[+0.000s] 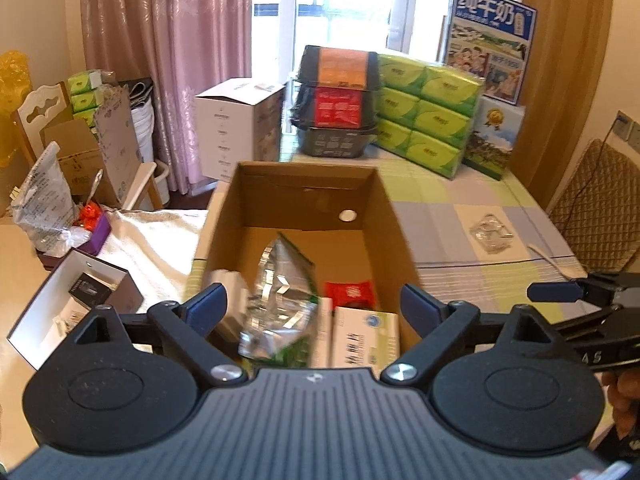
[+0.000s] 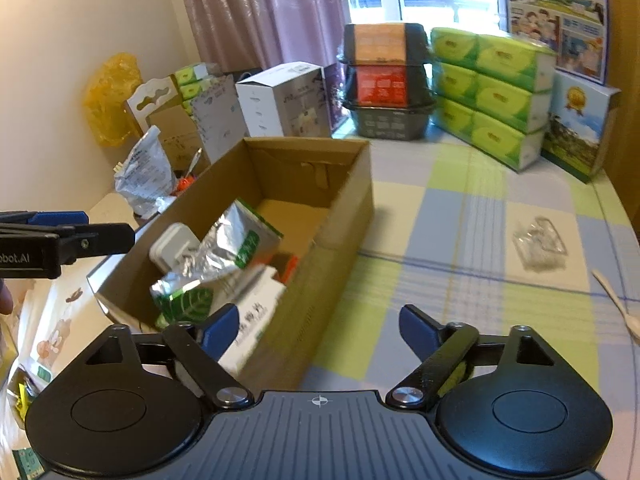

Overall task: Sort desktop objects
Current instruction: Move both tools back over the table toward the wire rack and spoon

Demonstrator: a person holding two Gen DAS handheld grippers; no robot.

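An open cardboard box [image 1: 384, 216] stands on the checked tablecloth. Inside it a silver and green foil bag [image 1: 280, 288] leans up, blurred, beside a white medicine box [image 1: 364, 336] and a red packet [image 1: 352, 294]. My left gripper [image 1: 312, 304] hovers open over the box's near end, its fingers wide on either side of the bag and not touching it. The right wrist view shows the same foil bag [image 2: 216, 256], a white charger [image 2: 176, 246] and the medicine box [image 2: 256, 308]. My right gripper [image 2: 320, 326] is open and holds nothing, over the box's right wall [image 2: 344, 232].
On the cloth right of the box lie a clear plastic blister [image 2: 540, 246] and a white plastic spoon [image 2: 616, 296]. Green tissue packs [image 1: 428, 112], stacked black containers [image 1: 340, 104] and a white carton [image 1: 236, 128] line the far side. An open gift box [image 1: 72, 304] sits left.
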